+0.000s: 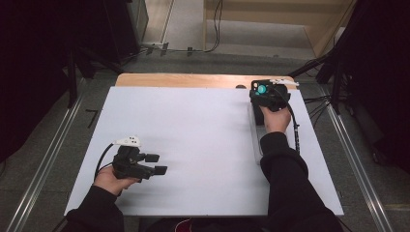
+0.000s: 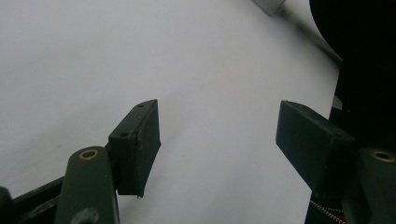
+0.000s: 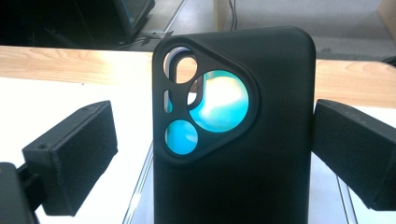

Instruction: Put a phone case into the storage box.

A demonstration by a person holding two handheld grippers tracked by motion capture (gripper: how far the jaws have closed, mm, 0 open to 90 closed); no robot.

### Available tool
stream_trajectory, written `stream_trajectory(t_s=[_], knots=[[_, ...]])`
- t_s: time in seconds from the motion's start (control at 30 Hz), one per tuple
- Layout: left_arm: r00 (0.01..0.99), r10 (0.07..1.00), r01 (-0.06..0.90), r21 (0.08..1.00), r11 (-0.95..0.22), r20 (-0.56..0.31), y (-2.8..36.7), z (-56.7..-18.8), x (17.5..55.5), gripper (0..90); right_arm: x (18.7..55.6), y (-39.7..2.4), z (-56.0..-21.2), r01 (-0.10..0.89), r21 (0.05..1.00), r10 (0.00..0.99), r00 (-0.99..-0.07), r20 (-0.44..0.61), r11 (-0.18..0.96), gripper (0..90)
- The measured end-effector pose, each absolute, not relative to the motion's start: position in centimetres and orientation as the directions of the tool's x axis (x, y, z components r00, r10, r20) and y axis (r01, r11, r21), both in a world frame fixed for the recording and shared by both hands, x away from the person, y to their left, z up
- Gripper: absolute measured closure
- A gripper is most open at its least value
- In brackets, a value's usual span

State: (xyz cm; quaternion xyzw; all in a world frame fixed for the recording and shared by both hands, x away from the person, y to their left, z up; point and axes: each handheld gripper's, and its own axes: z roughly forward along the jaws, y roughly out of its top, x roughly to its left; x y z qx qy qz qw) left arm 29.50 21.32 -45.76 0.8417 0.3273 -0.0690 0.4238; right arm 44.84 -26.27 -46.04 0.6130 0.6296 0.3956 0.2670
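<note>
The step in hand looked like settling or taking up a phone case (image 3: 233, 140) at the far right of the white counter (image 1: 193, 145). To do it well, the right hand-held gripper (image 3: 212, 154) would have needed to stay level and centred on the case, pads square to its two long edges, and to close slowly, since the case looked soft and smooth and might tip or twist under an uneven squeeze.

In the right gripper view the case stood upright between the jaws, its triangular camera cut-out facing the lens, with teal showing through the round holes. The jaws stood wide: there was a clear gap on the left side, and the right pad sat close to the case's edge without visibly pressing on it. Whether the case rested on the clear tray-like thing (image 1: 256, 140) beneath it could not be told.

The left hand-held gripper (image 1: 157, 164) lay well apart at the near left of the counter, jaws wide and empty.
</note>
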Motion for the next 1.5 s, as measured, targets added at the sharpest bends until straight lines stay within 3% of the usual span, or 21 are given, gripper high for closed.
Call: stream_trajectory(t_s=[0.8, 1.5], knots=[[0.776, 0.493, 0.609, 0.669, -0.425, -0.393, 21.3, -45.7, 29.5, 30.9, 42.6, -26.6, -43.2, 0.594, 0.804, 0.967, -0.183, 0.178, -0.036, 0.3], [0.774, 0.496, 0.611, 0.669, -0.423, -0.394, 21.3, -45.7, 29.5, 30.9, 39.8, -26.3, -41.3, 0.610, 0.793, 0.899, -0.350, 0.263, 0.006, 0.5]])
